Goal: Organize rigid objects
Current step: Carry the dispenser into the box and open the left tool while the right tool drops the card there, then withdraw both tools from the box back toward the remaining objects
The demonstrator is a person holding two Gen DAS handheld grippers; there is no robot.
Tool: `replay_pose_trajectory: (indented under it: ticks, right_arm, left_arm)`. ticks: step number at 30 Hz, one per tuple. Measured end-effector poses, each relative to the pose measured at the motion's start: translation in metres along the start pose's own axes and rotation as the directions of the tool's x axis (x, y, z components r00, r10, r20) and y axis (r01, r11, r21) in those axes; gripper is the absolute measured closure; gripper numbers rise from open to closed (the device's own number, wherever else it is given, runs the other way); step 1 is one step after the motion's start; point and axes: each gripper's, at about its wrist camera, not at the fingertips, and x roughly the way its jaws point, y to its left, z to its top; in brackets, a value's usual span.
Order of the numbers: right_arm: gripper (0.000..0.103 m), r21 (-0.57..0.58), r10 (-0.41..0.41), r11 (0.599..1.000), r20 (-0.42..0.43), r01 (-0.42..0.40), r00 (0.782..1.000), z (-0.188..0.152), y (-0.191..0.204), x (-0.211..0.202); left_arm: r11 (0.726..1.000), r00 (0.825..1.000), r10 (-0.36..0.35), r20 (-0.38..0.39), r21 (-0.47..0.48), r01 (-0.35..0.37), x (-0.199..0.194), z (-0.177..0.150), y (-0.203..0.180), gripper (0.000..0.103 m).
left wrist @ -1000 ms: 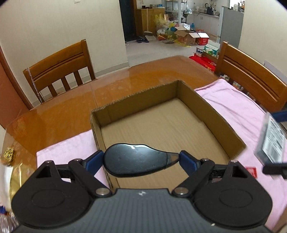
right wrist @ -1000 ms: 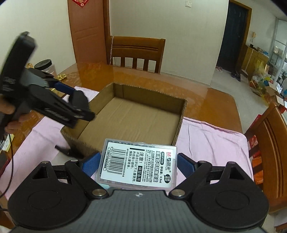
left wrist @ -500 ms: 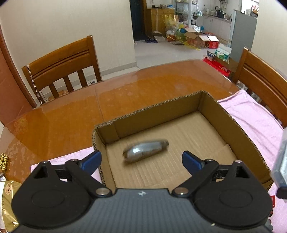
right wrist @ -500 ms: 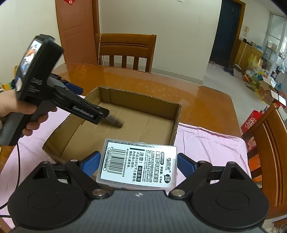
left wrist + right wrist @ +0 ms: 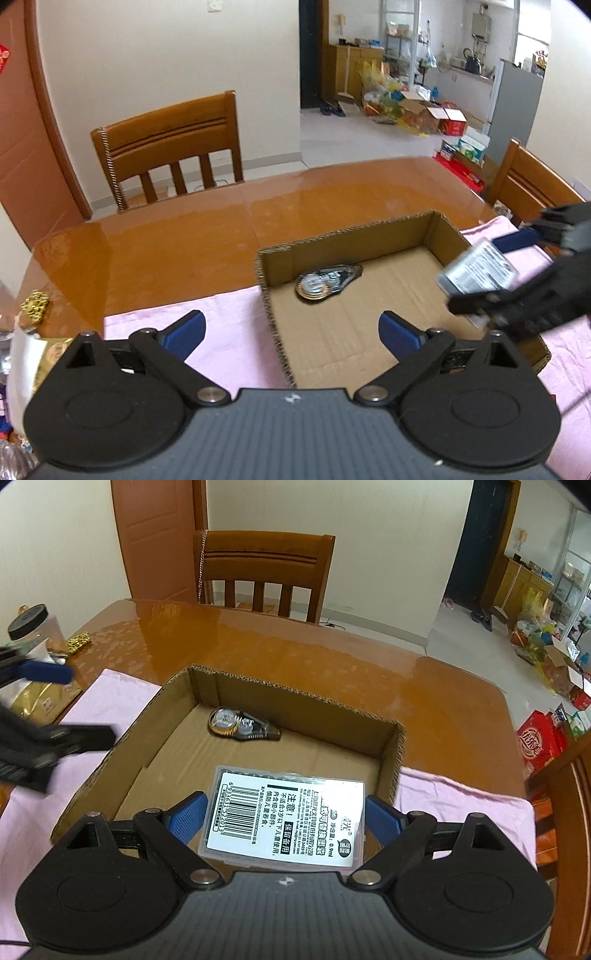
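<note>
Now the right gripper (image 5: 284,818) clamps a labelled case (image 5: 284,821) over the box (image 5: 391,764); the left gripper (image 5: 291,328) gapes empty beside it, tape dispenser (image 5: 327,282) lying inside ahead.

The correction-tape dispenser (image 5: 242,725) lies in the cardboard box (image 5: 295,696), on the cloth (image 5: 110,698) covering the table (image 5: 295,642).

**Materials / finish**

Worktop (image 5: 332,664): glossy lacquered wood. Box (image 5: 295,698): matt corrugated cardboard, rough cut edges. Cloth (image 5: 229,332): pink, soft matt. Case (image 5: 284,819): clear plastic, paper label. Tape dispenser (image 5: 242,725): glossy translucent plastic. Hand-held gripper (image 5: 284,818): matt black plastic, textured blue pads.
</note>
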Motion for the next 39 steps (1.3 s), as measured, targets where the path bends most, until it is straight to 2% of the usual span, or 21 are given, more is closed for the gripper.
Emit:
replay_pose_trajectory:
  ticks: [2,5,10,23,31,39]
  right_arm:
    - [0.009,-0.002,-0.009,1.0,0.004,0.009,1.0,0.007,0.002,0.008]
    - [0.0,-0.014,-0.036,0.999,0.006,0.036,0.999,0.017,0.007,0.018]
    - [0.0,-0.035,-0.051,0.998,0.029,0.052,0.998,0.022,0.011,0.012]
    - [0.0,-0.02,-0.046,0.999,0.069,0.048,0.997,-0.007,0.016,-0.039]
    - [0.0,-0.003,-0.042,0.999,0.112,0.043,0.993,-0.054,0.027,-0.085]
    - [0.0,0.036,-0.039,0.999,0.145,0.034,0.989,-0.141,0.044,-0.128]
  left_arm:
    - [1.0,1.0,0.022,0.014,-0.004,-0.022,-0.005,-0.002,0.003,0.001]
    - [0.999,0.999,0.031,0.018,-0.016,-0.03,-0.008,-0.004,0.008,0.001]
    - [0.999,0.999,0.04,0.015,-0.017,-0.04,-0.011,-0.006,0.006,0.001]
    - [0.999,0.998,0.052,0.037,0.004,-0.052,-0.046,-0.02,-0.022,0.001]
    - [0.996,0.995,0.084,0.053,-0.033,-0.082,-0.084,-0.059,-0.044,0.001]
    - [0.99,0.996,0.092,-0.007,-0.108,-0.092,-0.113,-0.133,-0.07,0.001]
